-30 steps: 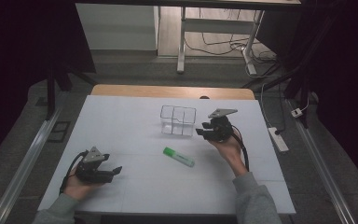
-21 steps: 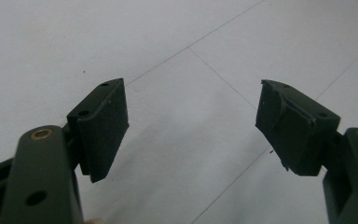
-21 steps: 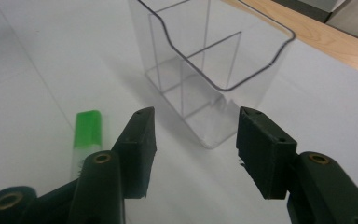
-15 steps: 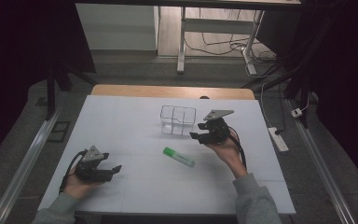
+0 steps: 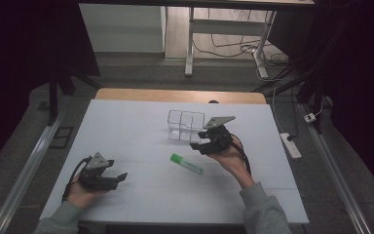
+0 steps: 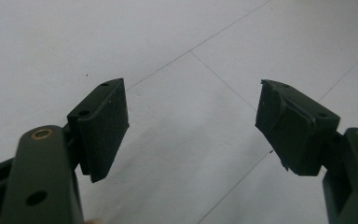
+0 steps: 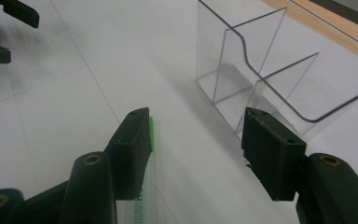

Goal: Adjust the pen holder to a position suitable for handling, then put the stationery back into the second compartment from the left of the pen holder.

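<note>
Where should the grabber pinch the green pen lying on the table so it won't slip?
Probably the middle of the green pen, coming straight down from above. It lies flat on the white table with bare space along both long sides, so the right tool can set one pad on each side, across its narrow width.

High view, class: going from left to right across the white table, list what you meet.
Left black tongs → clear plastic divided box → green-capped marker pen lying flat → right black tongs.

A lab-like recording room: beyond the right claw (image 5: 200, 145), a white table (image 5: 126, 122), trailing floor cables (image 5: 233, 46), power strip (image 5: 290, 145), dark curtains (image 5: 24, 44).
</note>
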Motion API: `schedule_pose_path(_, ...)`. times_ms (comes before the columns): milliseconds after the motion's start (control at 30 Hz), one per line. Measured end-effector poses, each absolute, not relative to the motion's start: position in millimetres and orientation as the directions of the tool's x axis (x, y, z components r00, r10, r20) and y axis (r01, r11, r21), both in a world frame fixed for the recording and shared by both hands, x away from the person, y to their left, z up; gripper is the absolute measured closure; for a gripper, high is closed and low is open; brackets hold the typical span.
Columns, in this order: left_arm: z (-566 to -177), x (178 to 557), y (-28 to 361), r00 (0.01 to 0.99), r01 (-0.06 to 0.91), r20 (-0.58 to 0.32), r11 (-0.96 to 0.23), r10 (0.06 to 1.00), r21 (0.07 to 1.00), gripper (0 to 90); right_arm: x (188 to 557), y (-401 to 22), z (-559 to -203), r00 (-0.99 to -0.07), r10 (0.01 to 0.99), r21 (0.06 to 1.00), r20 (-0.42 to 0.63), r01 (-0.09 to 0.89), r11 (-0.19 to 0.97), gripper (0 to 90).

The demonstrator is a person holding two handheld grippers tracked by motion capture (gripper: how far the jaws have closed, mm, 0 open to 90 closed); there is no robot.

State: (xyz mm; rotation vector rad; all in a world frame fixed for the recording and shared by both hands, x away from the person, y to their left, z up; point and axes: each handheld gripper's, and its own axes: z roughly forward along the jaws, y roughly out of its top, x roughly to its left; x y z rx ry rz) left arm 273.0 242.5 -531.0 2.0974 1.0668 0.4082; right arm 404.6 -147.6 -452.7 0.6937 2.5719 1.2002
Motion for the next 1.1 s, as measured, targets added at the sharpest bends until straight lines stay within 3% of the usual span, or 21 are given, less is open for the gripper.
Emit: schedule_pose_path(1100,-530,275,239,0.612,0.553,-0.041,-0.39,0.79,0.736,25.1,397,-105,-470,-0.909,0.416,0.718,0.014,0.299,0.628,42.0)
